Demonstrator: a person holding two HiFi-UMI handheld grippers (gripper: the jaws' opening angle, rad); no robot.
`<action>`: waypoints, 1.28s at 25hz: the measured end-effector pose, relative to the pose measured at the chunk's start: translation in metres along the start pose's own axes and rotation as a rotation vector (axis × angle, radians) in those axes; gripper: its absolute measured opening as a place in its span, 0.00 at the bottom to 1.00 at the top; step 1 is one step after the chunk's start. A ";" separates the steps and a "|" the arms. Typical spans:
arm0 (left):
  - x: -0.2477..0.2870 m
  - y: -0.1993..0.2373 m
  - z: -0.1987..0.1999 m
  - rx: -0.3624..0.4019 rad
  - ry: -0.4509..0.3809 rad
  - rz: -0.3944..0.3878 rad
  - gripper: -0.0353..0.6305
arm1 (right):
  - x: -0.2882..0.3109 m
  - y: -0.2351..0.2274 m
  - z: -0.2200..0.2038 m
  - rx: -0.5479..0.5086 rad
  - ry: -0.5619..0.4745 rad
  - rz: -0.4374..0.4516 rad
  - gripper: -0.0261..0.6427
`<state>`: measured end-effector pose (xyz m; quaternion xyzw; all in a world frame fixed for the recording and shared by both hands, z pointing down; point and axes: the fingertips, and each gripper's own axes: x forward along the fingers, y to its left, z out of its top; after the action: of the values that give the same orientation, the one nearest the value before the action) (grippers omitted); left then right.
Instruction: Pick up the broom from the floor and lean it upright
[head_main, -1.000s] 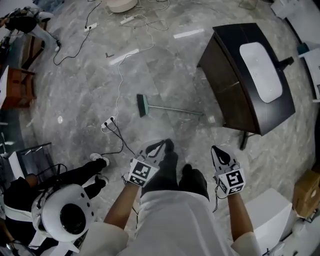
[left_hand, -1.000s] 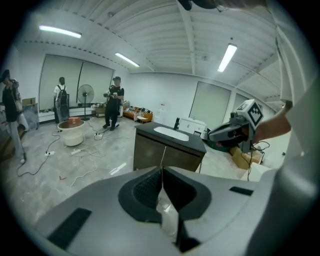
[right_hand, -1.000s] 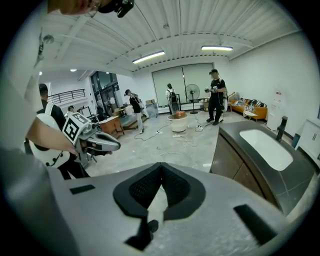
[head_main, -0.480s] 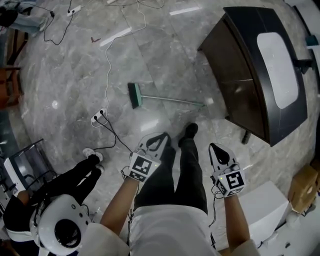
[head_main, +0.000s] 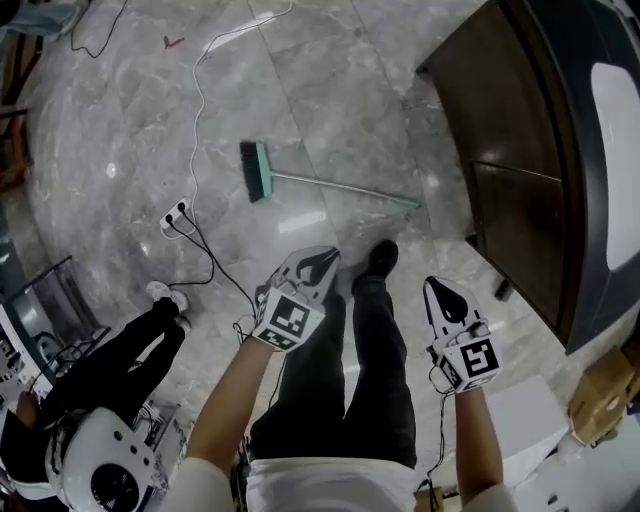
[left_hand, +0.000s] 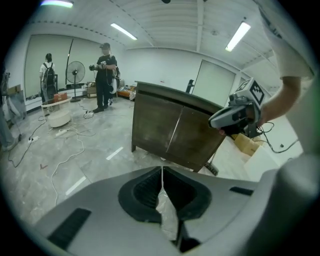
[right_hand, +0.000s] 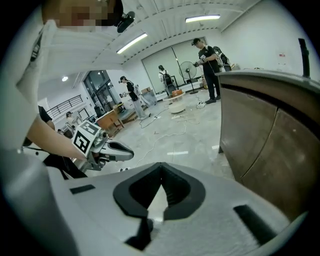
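Two empty claws are hanging pinched together, left claw (head_main: 319, 260) and right claw (head_main: 436, 292); arriving unopened, they are risking shoving the broom (head_main: 300, 181) away.

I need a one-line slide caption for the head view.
A person's left gripper and right gripper, jaws shut and empty, point toward a broom lying flat on the grey floor.
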<state>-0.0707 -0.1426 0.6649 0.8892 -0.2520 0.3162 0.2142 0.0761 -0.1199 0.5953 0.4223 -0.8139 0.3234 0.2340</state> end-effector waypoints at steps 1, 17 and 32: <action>0.015 0.005 -0.011 0.004 0.005 0.001 0.07 | 0.011 -0.010 -0.012 -0.002 0.006 0.004 0.04; 0.248 0.046 -0.200 0.188 0.175 -0.179 0.07 | 0.181 -0.157 -0.179 -0.039 0.031 0.131 0.04; 0.397 0.087 -0.335 0.454 0.343 -0.415 0.22 | 0.302 -0.214 -0.276 -0.167 0.076 0.287 0.04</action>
<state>-0.0067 -0.1536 1.1878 0.8803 0.0505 0.4587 0.1098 0.1234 -0.1752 1.0510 0.2682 -0.8803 0.3007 0.2502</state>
